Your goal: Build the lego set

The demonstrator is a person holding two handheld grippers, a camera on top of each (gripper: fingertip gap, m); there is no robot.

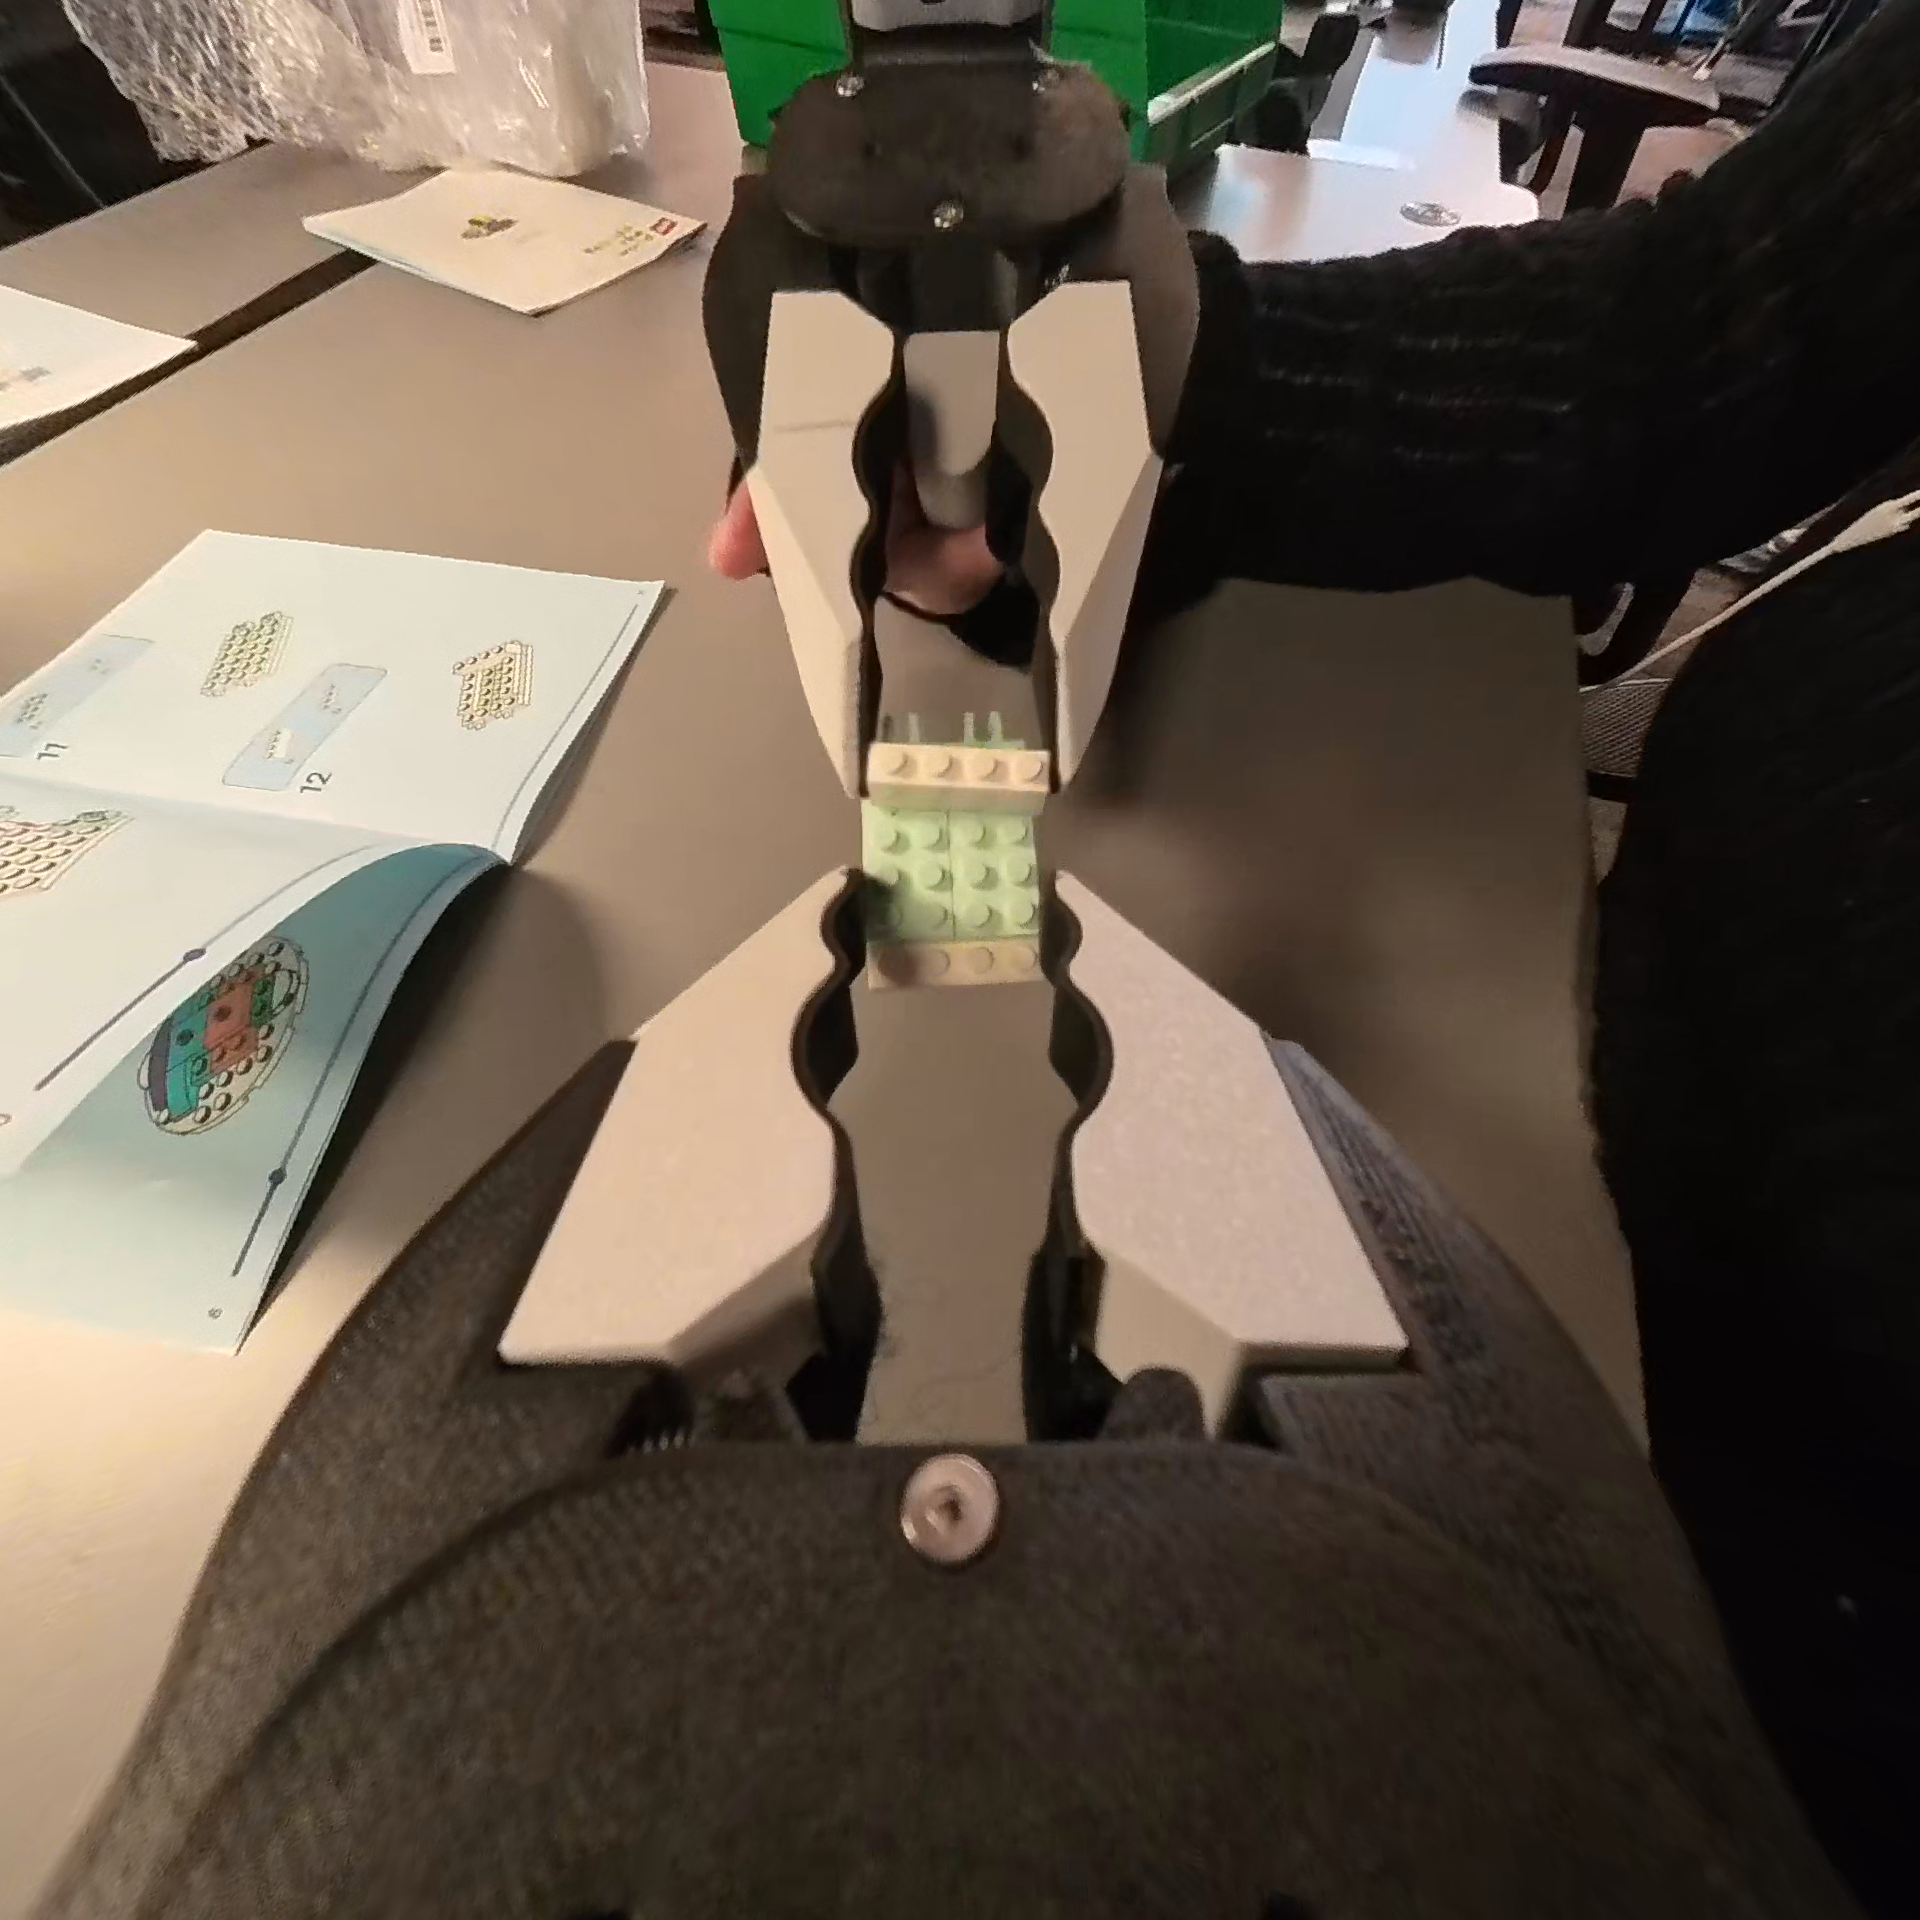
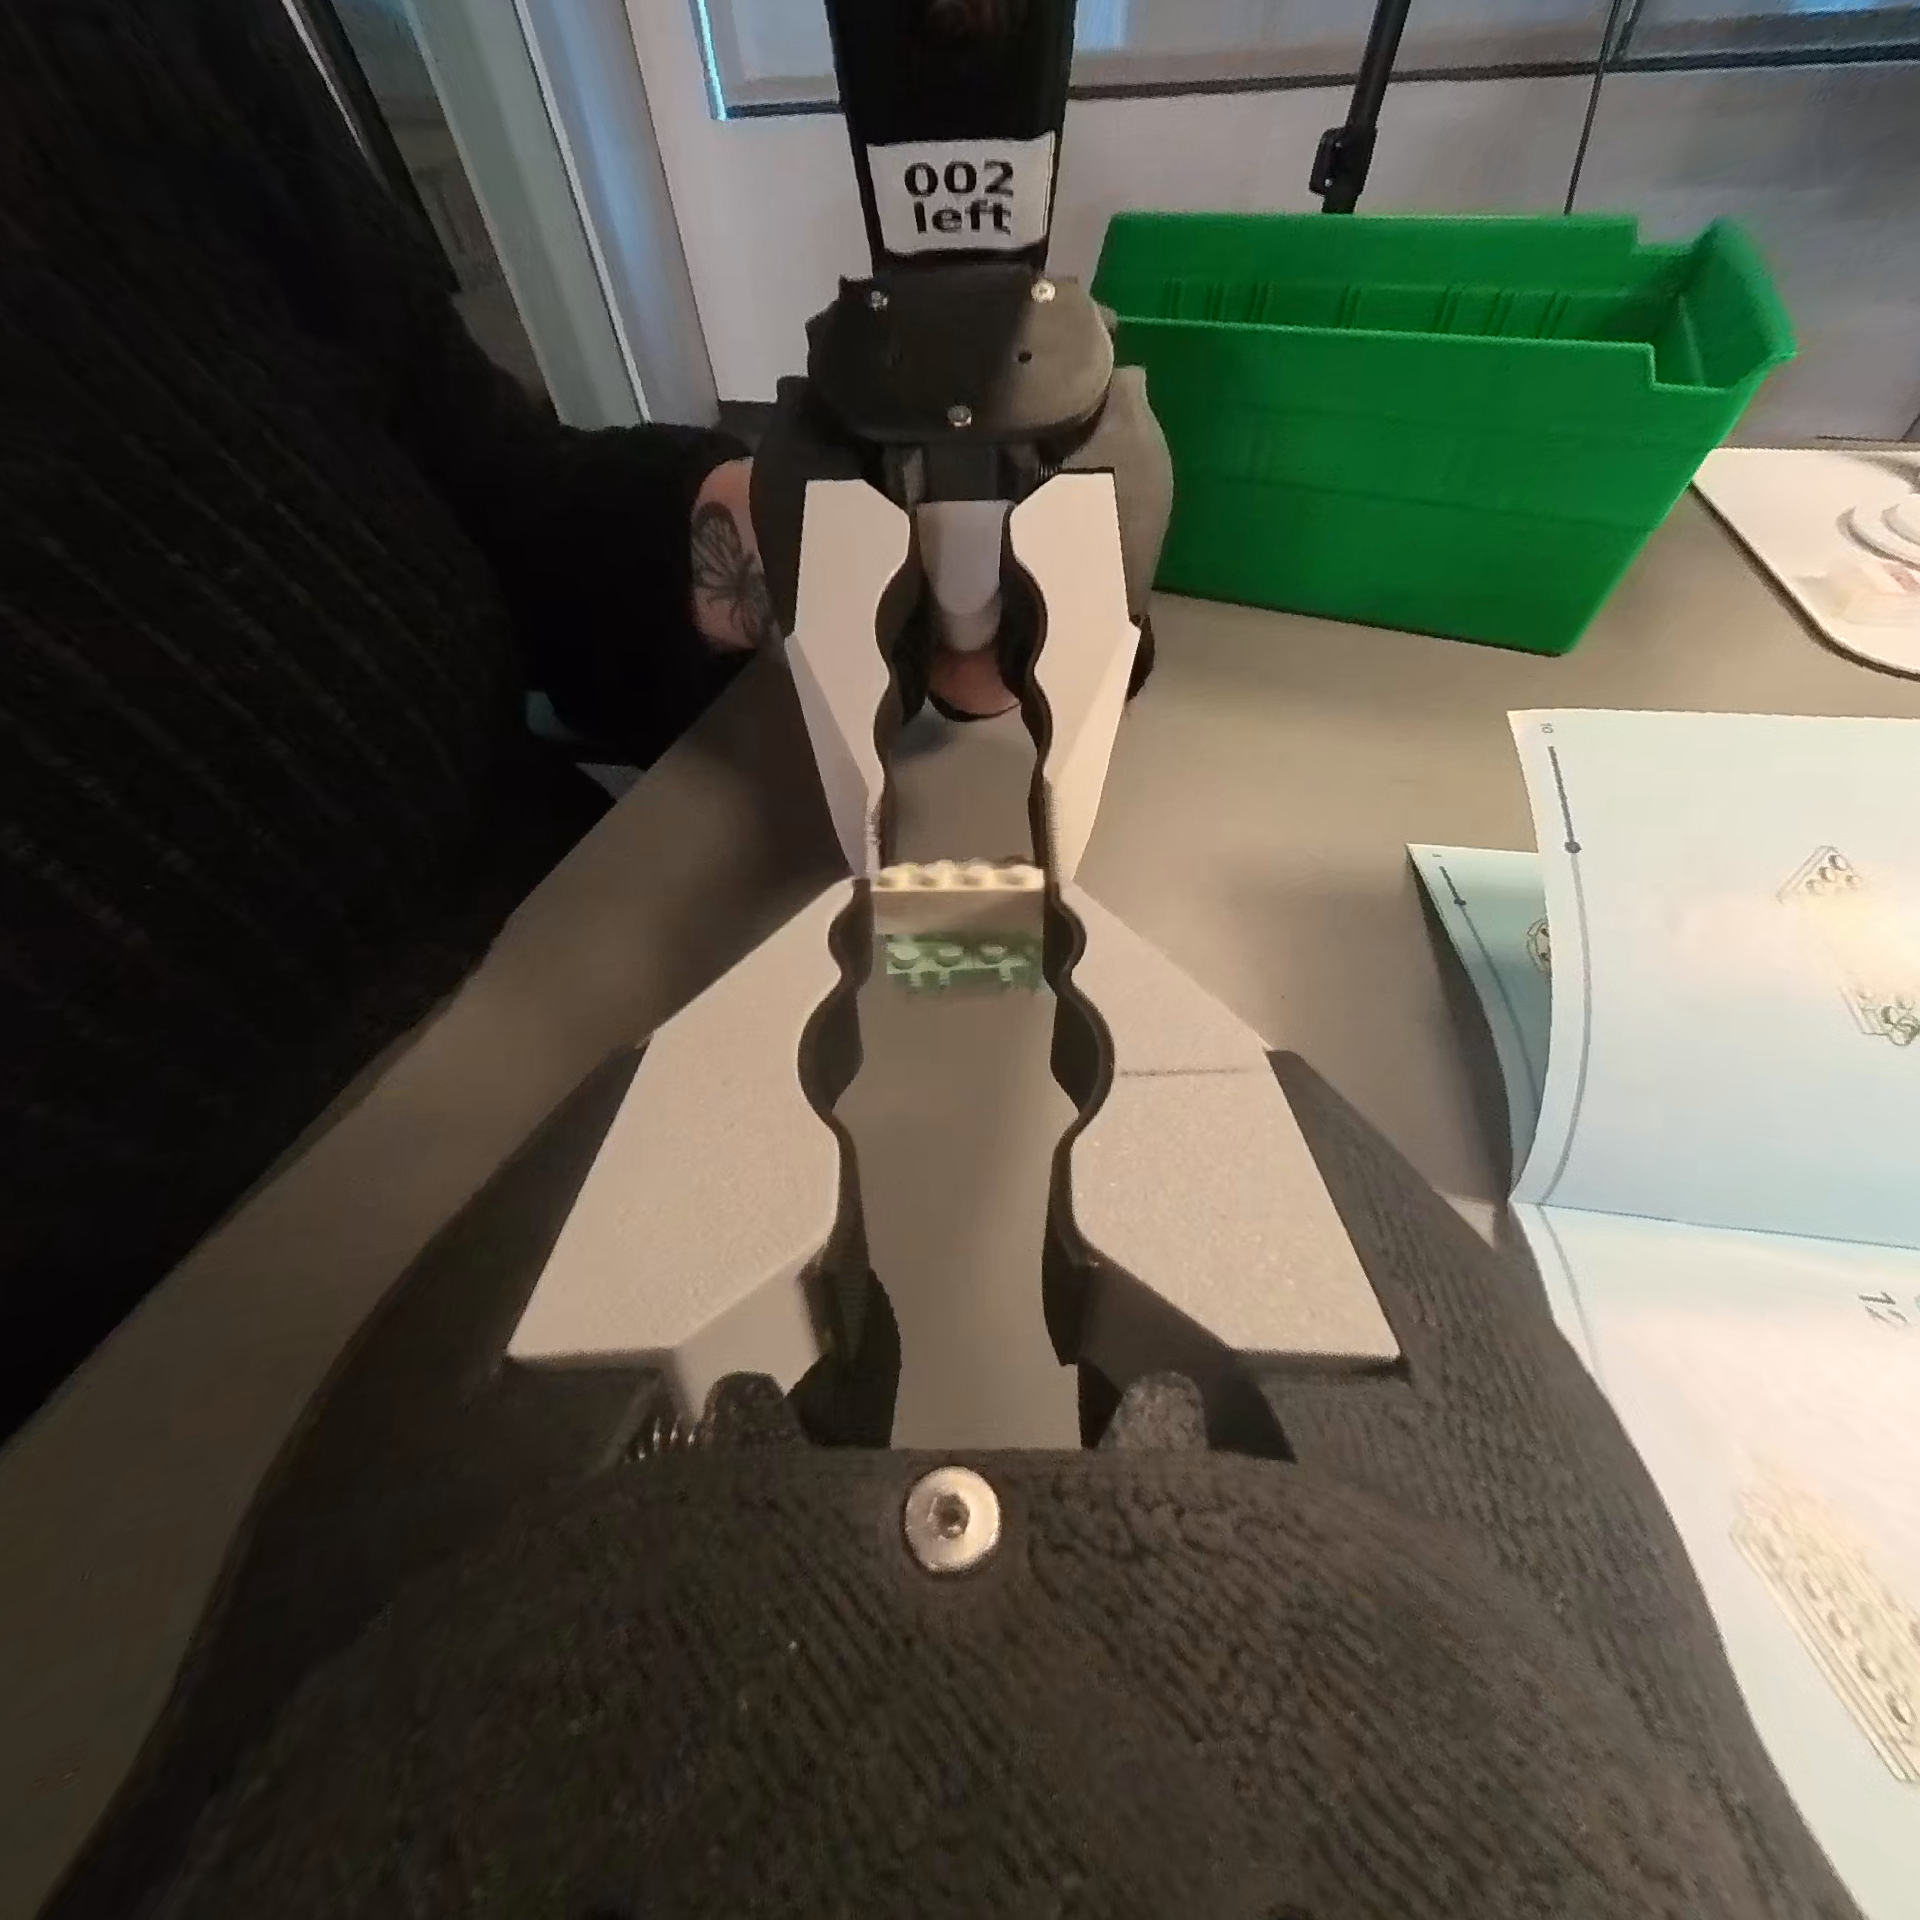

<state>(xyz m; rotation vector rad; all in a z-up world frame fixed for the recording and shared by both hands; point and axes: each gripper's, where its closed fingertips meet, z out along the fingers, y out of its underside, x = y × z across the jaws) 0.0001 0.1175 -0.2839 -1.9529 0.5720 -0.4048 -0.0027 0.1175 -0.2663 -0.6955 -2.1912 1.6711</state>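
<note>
A light green Lego plate assembly (image 1: pixel 951 883) with a white strip at its near end is clamped between the fingers of my left gripper (image 1: pixel 951 896), above the grey table (image 1: pixel 520 447). A white four-stud brick (image 1: pixel 958 777) sits at its far end, held by my right gripper (image 1: pixel 961 771), which faces the left one tip to tip. In the right wrist view my right gripper (image 2: pixel 958 902) is shut on the white brick (image 2: pixel 956 891), a green piece (image 2: pixel 956 961) shows its underside below it, and the left gripper (image 2: pixel 961 844) meets it from beyond.
An open pale blue instruction booklet (image 1: pixel 312 727) lies on the left, also shown in the right wrist view (image 2: pixel 1714 987). A closed booklet (image 1: pixel 509 239) and plastic bags (image 1: pixel 364 73) lie farther back. A green bin (image 2: pixel 1455 416) and a white tray (image 2: pixel 1849 561) stand behind. Dark sleeves (image 1: pixel 1507 364) hold both grippers. Both grippers' tips are close together, under 4 cm apart.
</note>
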